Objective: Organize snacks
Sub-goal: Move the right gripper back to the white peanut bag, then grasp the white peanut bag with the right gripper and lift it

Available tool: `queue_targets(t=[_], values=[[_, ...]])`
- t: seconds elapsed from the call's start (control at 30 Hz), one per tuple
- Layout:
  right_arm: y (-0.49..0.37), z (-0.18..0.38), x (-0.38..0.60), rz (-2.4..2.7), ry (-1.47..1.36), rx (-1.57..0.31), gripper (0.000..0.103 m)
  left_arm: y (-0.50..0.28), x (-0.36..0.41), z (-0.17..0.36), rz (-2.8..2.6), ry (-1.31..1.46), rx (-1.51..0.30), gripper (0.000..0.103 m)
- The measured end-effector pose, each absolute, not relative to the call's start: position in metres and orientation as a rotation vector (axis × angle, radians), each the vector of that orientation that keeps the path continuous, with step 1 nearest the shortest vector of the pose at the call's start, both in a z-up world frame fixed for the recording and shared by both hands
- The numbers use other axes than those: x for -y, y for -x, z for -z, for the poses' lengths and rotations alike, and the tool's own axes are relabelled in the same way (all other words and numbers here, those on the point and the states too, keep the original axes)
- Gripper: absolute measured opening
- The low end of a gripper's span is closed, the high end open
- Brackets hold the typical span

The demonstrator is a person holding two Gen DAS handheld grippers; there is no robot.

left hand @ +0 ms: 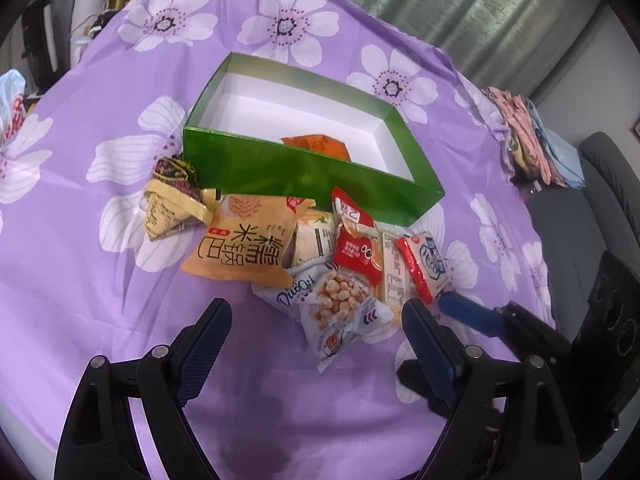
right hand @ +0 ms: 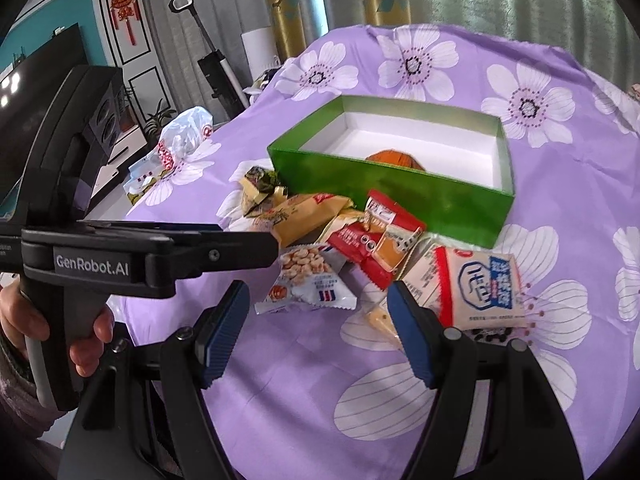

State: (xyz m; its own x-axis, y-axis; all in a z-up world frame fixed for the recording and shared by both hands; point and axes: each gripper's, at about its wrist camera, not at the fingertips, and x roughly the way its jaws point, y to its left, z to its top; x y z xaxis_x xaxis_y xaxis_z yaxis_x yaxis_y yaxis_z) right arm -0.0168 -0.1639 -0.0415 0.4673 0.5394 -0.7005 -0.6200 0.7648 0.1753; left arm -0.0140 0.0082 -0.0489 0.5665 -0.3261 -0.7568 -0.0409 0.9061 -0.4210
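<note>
Table draped in a purple floral cloth [left hand: 100,280]; all task items are laid on it

Green box [left hand: 304,176], lid off, white inside, is taken as the landmark. Long axis is seen running left-right in both views, a long wall turned toward the grippers. Judged to be the receiving container, opened upward so packets can be dropped in

One orange packet [left hand: 316,145] is already lodged inside the box, against the near wall; only its top is seen above the rim

Remaining snacks are heaped just in front of the box's near wall, overlapping one another, apparently the unsorted stock:
- orange rice-crisp bag [left hand: 244,248], largest of the heap, long axis pointing toward the box, print upside down to the left camera
- white peanut packet [left hand: 340,308], nearest the grippers, lying flat, long axis slanted away from the box
- white-and-blue packet [right hand: 480,284], at the right end of the box's front, lying flat and touching the right gripper's outer finger
- red packet [left hand: 356,248], propped on its neighbours, one end tipped up toward the box wall
- small yellow-and-dark wrapped packet [left hand: 172,200], by the box's left front corner

Left gripper [left hand: 316,328]: jaws spread wide, nothing between them, poised over the peanut packet

Right gripper [right hand: 316,300]: jaws likewise released and empty, aimed at the heap

Most packets are judged still to be moved
</note>
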Motion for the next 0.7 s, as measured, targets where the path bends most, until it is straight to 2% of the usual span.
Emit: queue_targets(t=[0.7], values=[[-0.022,0.084,0.136,-0.863,0.064,-0.944,0.069,-0.007,-0.011,0.092,0.207,0.515,-1.065,0.087]])
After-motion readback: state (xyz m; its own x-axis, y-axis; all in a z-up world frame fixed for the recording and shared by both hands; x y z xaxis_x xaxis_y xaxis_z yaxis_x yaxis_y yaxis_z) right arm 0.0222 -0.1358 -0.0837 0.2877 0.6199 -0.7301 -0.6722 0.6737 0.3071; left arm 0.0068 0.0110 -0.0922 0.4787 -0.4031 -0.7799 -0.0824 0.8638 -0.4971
